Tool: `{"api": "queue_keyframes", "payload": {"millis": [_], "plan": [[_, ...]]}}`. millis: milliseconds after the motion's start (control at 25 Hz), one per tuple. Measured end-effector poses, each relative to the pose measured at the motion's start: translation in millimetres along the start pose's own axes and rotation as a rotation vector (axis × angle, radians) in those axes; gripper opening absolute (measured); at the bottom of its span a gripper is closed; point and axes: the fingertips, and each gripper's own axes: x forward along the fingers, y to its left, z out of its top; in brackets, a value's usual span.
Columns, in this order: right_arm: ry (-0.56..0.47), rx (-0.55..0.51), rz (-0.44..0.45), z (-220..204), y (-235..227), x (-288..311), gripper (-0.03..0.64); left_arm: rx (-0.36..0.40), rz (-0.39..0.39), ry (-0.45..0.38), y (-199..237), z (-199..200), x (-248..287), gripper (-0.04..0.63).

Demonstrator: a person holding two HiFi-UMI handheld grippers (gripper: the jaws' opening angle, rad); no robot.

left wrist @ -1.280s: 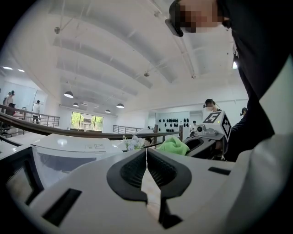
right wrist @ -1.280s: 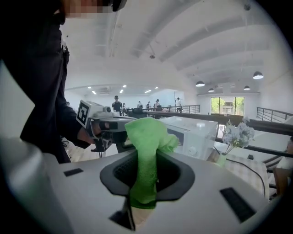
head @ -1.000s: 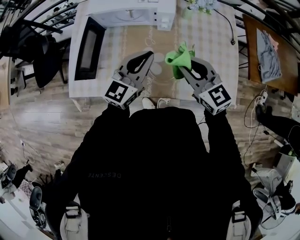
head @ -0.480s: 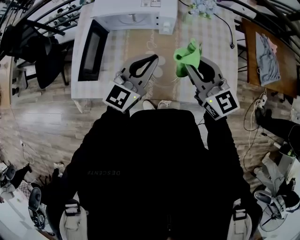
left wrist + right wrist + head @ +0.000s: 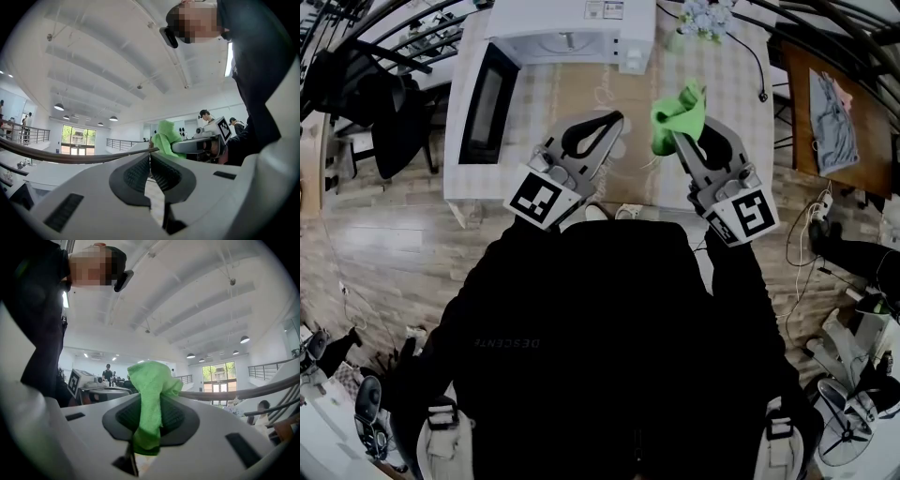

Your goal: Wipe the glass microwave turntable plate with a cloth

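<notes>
My right gripper (image 5: 677, 133) is shut on a bright green cloth (image 5: 680, 114), which bunches up above its jaws over the table. In the right gripper view the cloth (image 5: 151, 385) hangs pinched between the pads and droops over them. My left gripper (image 5: 614, 117) is raised beside it, shut with nothing between its jaws (image 5: 150, 153). From the left gripper view the cloth (image 5: 165, 138) and right gripper show just to the right. A white microwave (image 5: 572, 33) stands at the table's far edge with its door (image 5: 483, 98) swung open. A faint round shape inside may be the glass plate; I cannot tell.
The table (image 5: 731, 84) has a checked cover, a small flower pot (image 5: 703, 17) at the back and a black cable (image 5: 759, 66) on the right. A dark chair (image 5: 366, 103) stands left of the table. A wooden side table (image 5: 839, 103) with fabric on it stands to the right.
Both grippers have moved a little farther out over the table. The right one carried the cloth up and slightly right. Neither gripper changed its grip.
</notes>
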Motion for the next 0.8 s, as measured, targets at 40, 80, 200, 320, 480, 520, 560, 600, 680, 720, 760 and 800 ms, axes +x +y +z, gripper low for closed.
{"api": "queue_keyframes", "payload": {"millis": [40,80,200,320,480,520,560,600,680,720,760,800], "plan": [[0.002,0.001,0.0,-1,0,0,0.094,0.001,-0.003,0.001,0,0,0,0.021],[0.005,0.002,0.001,-2,0,1,0.094,0.001,-0.005,0.003,0,0,1,0.021],[0.017,0.012,0.003,-9,0,3,0.094,0.0,-0.008,0.008,0,-2,2,0.021],[0.024,0.019,-0.004,-15,-1,3,0.094,-0.004,-0.004,0.013,1,-5,2,0.021],[0.022,0.014,-0.01,-18,-1,5,0.094,-0.005,-0.006,0.021,-1,-10,3,0.021],[0.022,0.017,-0.012,-19,-2,5,0.094,-0.004,-0.007,0.024,-1,-12,3,0.021],[0.021,0.023,-0.015,-20,-3,5,0.094,-0.004,-0.008,0.026,-2,-12,4,0.021],[0.021,0.03,-0.017,-21,-4,4,0.094,-0.003,-0.01,0.027,-3,-13,5,0.021],[0.023,0.04,-0.02,-24,-6,4,0.094,-0.003,-0.012,0.027,-4,-13,7,0.021],[0.025,0.041,-0.021,-25,-7,3,0.094,-0.003,-0.013,0.027,-5,-14,7,0.021],[0.028,0.041,-0.021,-26,-7,2,0.094,-0.004,-0.013,0.028,-5,-14,8,0.021],[0.031,0.041,-0.019,-27,-7,2,0.094,-0.005,-0.012,0.029,-6,-15,8,0.021]]}}
